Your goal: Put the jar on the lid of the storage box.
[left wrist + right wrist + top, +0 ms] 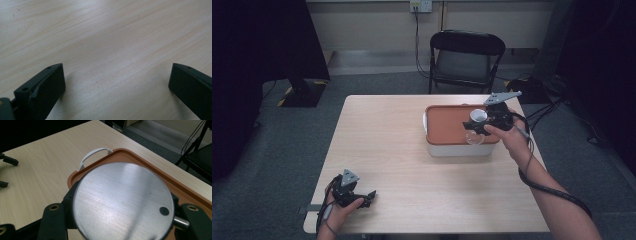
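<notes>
Evidently the right claw [482, 125] is pinching a round metal lid [122, 201] by its edges, the two black jaws pressed against opposite sides of the disc. The brushed silver face turns toward the claw's camera, with a small dark spot near its rim at about four o'clock and a short metal peg sticking out by the right jaw. In the high view the lid reads as a pale disc [478, 116] held above the orange-topped white box [457, 131], at about one o'clock on the bench [402, 150]. Gripping the lid across its width keeps it steady and leaves its face free, which suits carrying it over the box; whether it is meant to be set down there I cannot tell. The box's white handle [93, 156] arches off the far short end.

The right forearm reaches in from five o'clock, wrist bent, hand wrapped around the claw's body, cable trailing back along the arm.

The left claw [362, 197] rests low at seven o'clock on the bench, near the front edge, jaws spread wide with only bare wood between them. It looks parked, out of the way, hand relaxed around it.
</notes>
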Available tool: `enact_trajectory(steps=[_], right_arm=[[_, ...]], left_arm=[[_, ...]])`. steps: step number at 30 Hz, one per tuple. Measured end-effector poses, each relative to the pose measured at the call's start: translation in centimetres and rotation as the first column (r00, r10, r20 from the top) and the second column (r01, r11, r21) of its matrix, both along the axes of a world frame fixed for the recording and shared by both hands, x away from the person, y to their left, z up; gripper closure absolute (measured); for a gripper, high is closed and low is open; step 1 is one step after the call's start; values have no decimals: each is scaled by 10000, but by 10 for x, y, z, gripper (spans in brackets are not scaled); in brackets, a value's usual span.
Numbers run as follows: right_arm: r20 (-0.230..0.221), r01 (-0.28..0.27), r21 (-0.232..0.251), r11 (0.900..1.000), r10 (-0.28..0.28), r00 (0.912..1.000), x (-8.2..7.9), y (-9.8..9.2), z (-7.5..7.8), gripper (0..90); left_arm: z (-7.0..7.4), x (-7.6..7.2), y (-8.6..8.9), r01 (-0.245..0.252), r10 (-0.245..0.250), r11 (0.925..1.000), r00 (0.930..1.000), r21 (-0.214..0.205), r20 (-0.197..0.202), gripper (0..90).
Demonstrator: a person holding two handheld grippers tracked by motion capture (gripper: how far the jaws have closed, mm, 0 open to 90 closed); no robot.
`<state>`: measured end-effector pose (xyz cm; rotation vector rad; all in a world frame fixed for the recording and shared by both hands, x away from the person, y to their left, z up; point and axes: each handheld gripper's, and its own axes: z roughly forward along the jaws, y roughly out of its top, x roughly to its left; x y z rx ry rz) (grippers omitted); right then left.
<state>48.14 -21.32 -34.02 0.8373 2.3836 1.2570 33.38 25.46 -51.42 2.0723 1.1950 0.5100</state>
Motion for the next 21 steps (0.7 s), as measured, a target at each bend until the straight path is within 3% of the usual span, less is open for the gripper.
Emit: enact_trajectory(steps=[21], right_arm=[[-33,316,-111,9994,-317,9995,20,12,-4,376]], left_arm=[[0,0,0,2,-2,10000,10000,3,1,5]])
